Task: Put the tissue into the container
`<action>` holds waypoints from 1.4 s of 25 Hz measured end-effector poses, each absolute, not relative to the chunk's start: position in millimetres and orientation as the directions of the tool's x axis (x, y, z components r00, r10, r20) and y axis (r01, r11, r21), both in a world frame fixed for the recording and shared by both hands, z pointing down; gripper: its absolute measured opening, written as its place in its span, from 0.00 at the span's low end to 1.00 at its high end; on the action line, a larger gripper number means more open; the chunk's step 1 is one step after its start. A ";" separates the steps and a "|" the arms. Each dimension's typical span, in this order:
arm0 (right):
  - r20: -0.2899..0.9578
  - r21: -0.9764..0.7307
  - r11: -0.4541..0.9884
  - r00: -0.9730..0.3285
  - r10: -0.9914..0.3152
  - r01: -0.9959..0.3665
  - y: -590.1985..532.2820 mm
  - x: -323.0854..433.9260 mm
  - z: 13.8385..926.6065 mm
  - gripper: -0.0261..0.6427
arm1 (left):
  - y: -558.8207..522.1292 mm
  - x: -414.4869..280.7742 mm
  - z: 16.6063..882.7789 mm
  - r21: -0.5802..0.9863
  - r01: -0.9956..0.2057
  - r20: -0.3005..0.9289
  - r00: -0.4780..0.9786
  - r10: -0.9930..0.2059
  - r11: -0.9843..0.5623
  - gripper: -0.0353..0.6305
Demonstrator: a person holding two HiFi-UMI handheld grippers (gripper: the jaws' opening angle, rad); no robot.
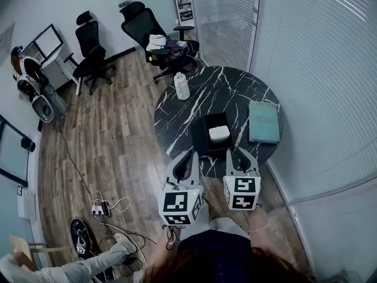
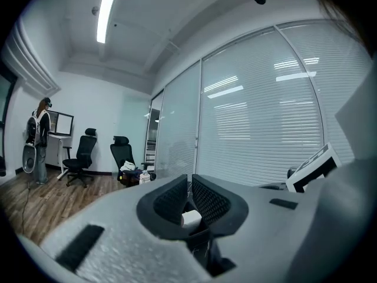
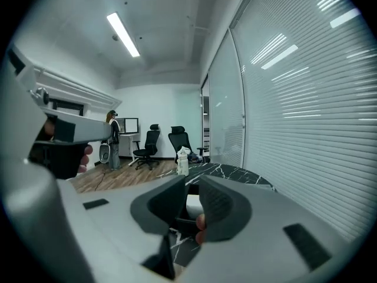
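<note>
A: Two tools at the near edge of the table (image 1: 224,87): left gripper (image 1: 191,154) pinched together, right gripper (image 1: 242,153) a slit apart, nothing in either.
B: And the tissue (image 1: 219,133)?
A: Sitting in the black container (image 1: 200,135), riding high. One careless swing could clip the container's wall, I'd say, and tip the tissue out.

a round black marble tabletop (image 1: 235,87) is seen, with a white bottle (image 1: 182,86) stood upright at its far left edge and a teal book (image 1: 264,122) laid flat near its right edge. two black office chairs (image 1: 90,52) and a power strip (image 1: 99,209) are seen on the wood floor (image 1: 118,140).
</note>
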State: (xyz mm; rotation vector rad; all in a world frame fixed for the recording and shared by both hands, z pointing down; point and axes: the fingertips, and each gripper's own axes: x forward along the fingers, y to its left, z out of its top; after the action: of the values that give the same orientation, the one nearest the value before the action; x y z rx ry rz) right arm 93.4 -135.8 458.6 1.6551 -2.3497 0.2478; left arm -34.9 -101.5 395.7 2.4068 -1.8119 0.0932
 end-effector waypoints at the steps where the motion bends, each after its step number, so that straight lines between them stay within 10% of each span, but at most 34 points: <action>1: 0.298 0.005 0.337 -0.321 -0.899 -0.941 -132.1 94.6 456.5 0.16 | -96.9 -34.0 395.9 0.063 -0.961 0.126 0.275 -0.953 -0.269 0.12; 35: 0.134 -0.055 0.398 -0.402 -0.906 -0.916 -51.1 125.8 387.5 0.07 | -41.6 13.3 389.4 0.040 -0.942 0.076 0.334 -0.939 -0.332 0.12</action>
State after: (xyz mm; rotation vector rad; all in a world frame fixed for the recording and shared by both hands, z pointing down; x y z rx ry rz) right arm 125.8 -51.1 387.5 1.6697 -2.5572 0.1834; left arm 13.3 -41.6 389.4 2.5019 -1.7687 0.0596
